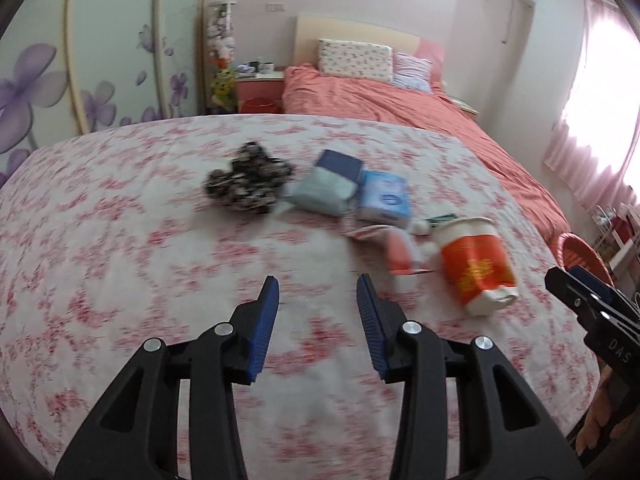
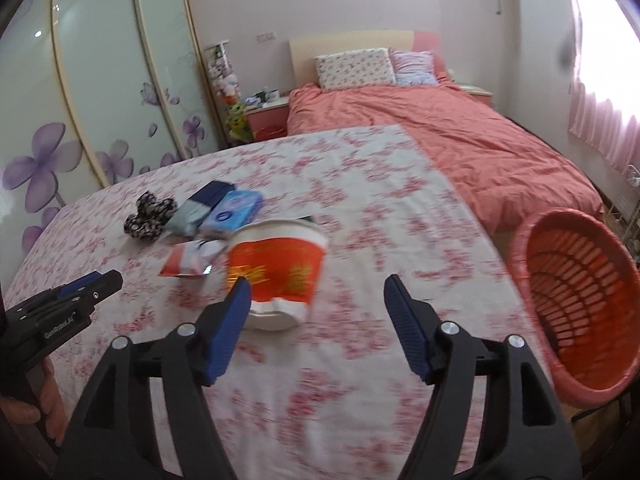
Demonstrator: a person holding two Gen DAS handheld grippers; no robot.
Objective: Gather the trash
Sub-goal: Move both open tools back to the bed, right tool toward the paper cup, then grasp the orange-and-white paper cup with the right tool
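Right wrist view: one crumpled orange-and-white paper cup (image 2: 276, 276) lies on the floral tablecloth (image 2: 360, 208).
Basket: one red basket (image 2: 576, 304).
Grippers: right gripper (image 2: 316, 292) and left gripper (image 1: 318, 292), both spread, empty.
Packs: two tissue packs (image 1: 384, 198).

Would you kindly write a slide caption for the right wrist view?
Right gripper, jaws open, approaches a tipped paper cup on the floral tablecloth, red basket waiting beside.
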